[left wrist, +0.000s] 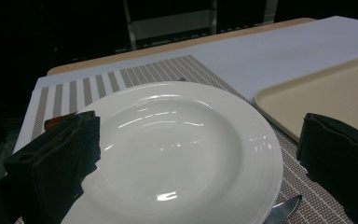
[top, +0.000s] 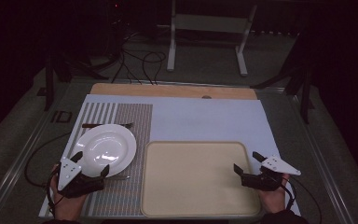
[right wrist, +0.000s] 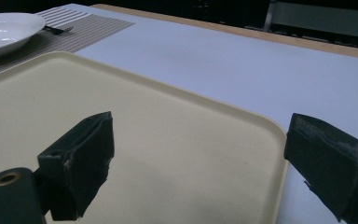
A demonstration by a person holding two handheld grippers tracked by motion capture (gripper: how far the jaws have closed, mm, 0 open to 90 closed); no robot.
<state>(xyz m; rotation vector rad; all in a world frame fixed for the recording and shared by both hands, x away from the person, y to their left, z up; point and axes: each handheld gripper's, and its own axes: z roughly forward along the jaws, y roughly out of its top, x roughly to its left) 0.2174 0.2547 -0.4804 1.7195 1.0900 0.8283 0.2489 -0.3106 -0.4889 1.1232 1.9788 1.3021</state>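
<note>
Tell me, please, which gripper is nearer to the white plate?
The left. The left gripper is open at the near edge of the white plate, jaws either side of it. The right gripper is open over the tray's right edge, well away.

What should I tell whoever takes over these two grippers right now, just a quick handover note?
Left gripper: open, jaws either side of the white plate's near rim, not closed on it.
Right gripper: open, over the right edge of the beige tray, holding nothing.
The plate sits on the striped placemat, with a fork behind it and a knife in front.
Done: nothing gripped or moved yet.
Left: probably grasp the plate; the tray looks like its likely destination.
</note>
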